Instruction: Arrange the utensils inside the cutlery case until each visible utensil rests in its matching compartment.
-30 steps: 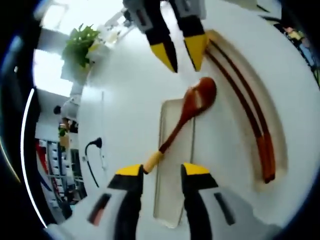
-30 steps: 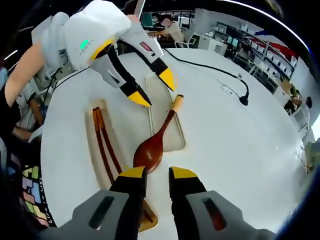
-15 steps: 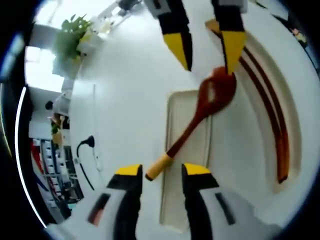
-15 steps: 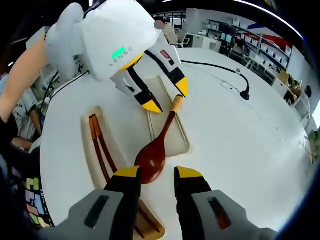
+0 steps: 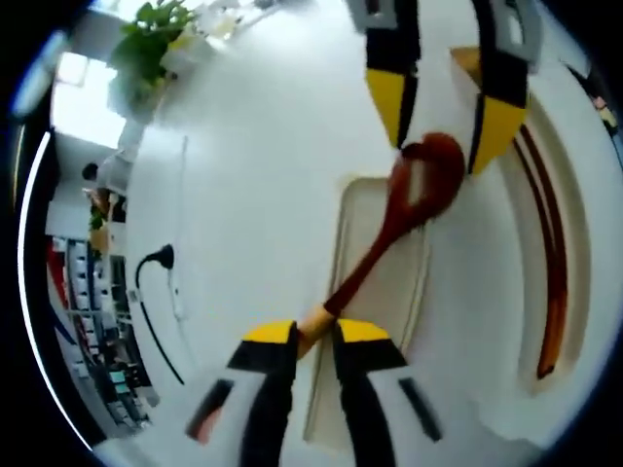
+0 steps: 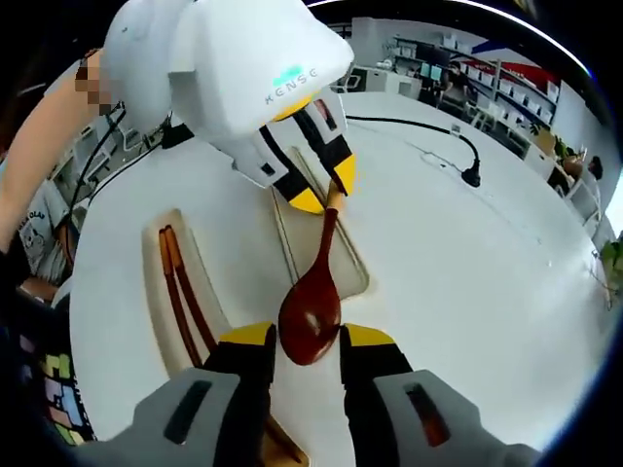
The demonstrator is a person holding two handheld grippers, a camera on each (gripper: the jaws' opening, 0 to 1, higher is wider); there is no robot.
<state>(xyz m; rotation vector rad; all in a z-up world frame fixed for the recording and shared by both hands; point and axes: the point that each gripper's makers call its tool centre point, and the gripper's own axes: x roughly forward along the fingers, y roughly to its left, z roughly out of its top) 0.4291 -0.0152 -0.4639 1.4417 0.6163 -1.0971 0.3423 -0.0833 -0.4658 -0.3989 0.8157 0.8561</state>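
Nearly there: the chopsticks lie in their long slot at the left of the cutlery case. The wooden spoon lies askew over its shallower compartment. The left gripper pinches the far handle end; the right gripper stands spread around the bowl. Seating the spoon flat remains, I'd say.

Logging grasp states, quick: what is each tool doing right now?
Left tool: shut on spoon handle.
Right tool: open, jaws either side of the spoon bowl.
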